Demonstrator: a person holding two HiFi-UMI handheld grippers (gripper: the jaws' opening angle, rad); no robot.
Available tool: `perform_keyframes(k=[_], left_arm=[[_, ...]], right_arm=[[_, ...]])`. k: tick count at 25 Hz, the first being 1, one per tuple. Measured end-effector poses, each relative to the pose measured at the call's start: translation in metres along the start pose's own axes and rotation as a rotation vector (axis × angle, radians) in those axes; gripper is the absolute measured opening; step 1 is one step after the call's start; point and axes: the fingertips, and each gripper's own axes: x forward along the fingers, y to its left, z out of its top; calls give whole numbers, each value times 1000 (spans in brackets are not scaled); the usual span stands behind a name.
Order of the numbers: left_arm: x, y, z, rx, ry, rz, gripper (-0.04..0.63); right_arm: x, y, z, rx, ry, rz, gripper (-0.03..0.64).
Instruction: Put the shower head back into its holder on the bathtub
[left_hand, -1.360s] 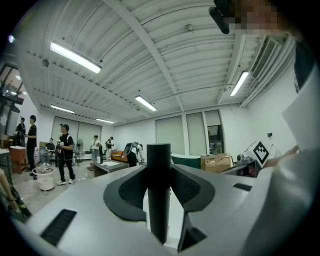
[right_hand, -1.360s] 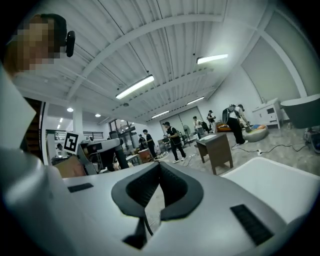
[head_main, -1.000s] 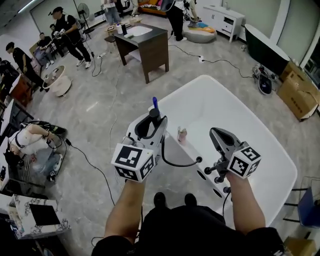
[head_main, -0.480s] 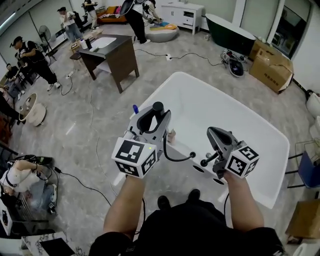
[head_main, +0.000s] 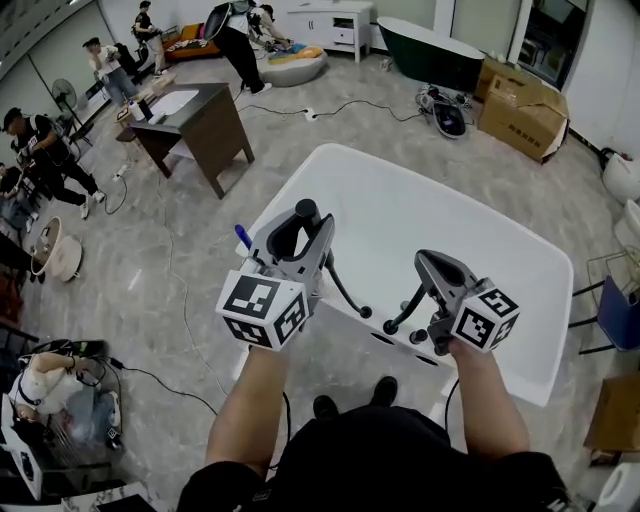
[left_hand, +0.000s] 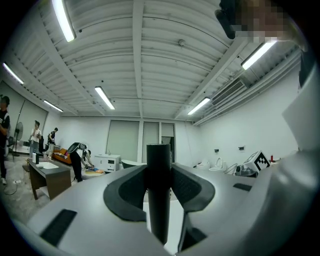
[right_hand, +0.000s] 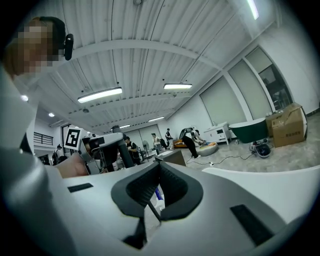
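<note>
The black shower head (head_main: 305, 213) stands upright between the jaws of my left gripper (head_main: 296, 238), which is shut on its handle (left_hand: 159, 200). A thin black hose (head_main: 345, 295) runs down from it toward the fittings (head_main: 415, 337) on the near rim of the white bathtub (head_main: 450, 215). My right gripper (head_main: 428, 264) hovers over that rim, a little to the right. Its pads are pressed together on a thin black piece of hose (right_hand: 154, 210). A second stretch of hose (head_main: 403, 308) slants down from it to the fittings.
A blue-tipped item (head_main: 243, 236) sticks up by the tub's left edge. A dark wooden desk (head_main: 205, 120) stands beyond it. Cables cross the grey floor. Cardboard boxes (head_main: 520, 105) and a dark green tub (head_main: 435, 50) sit at the back. Several people (head_main: 45, 160) are on the left.
Both grippers have swung sideways together along the tub's near rim, carrying the shower head and hose. The small pink can seen by the rim is now out of sight.
</note>
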Motion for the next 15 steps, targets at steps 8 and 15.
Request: perform_keyframes(k=[8,15], left_arm=[[47,-41,-36,4,90,-22,152],[62,-59,-78,-22,194,-1,152]], right_arm=[[-24,-44,-2,30,6,17,15],[-38,-62,-22,71,43,50,15]])
